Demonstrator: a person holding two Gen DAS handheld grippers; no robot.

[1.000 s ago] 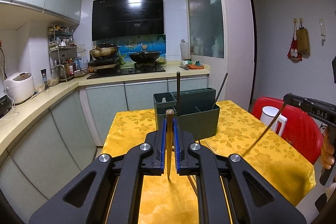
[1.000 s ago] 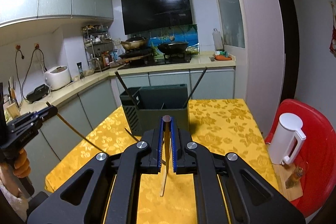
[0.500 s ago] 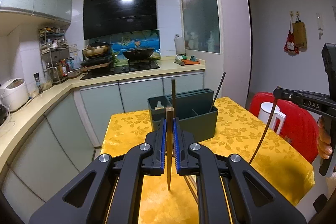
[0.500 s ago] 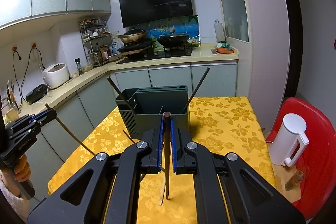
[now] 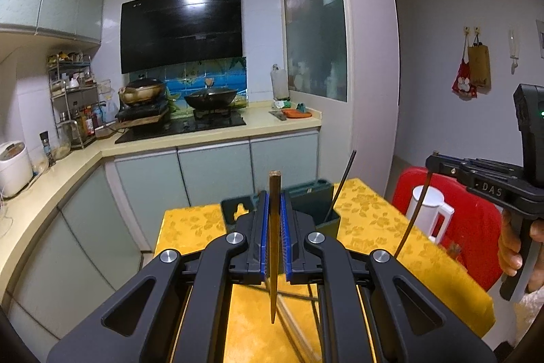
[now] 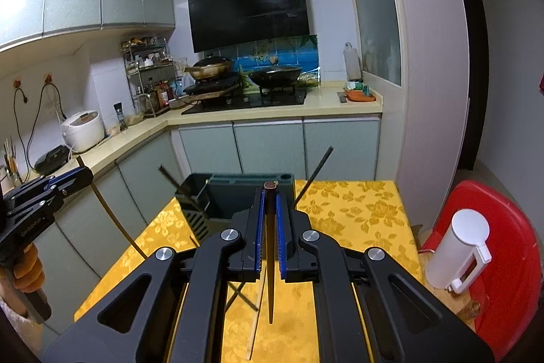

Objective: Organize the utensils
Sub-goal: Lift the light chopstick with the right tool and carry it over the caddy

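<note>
1. Both views have pulled up and back from the bench (image 6: 357, 210), a table under a yellow floral cloth. The dark green plastic utensil holder (image 6: 238, 193) at its far edge now sits lower and smaller in frame than a second ago.
2. Left hand-held gripper (image 5: 274, 227): blue pads clamped on a brown wooden chopstick (image 5: 274, 247), upright, tip hanging clear above the cloth.
3. Right hand-held gripper (image 6: 270, 227): clamped the same way on a darker brown chopstick (image 6: 270, 261), also lifted clear.
4. Meaning: pick-up looks done on both sides. Next is likely carrying both sticks to the holder and dropping them in tip first.
5. Holder already has thin black chopsticks (image 6: 312, 176) leaning out of it.
6. More sticks (image 6: 255, 322) lie loose on the cloth near the front edge, so several rounds are left.
</note>
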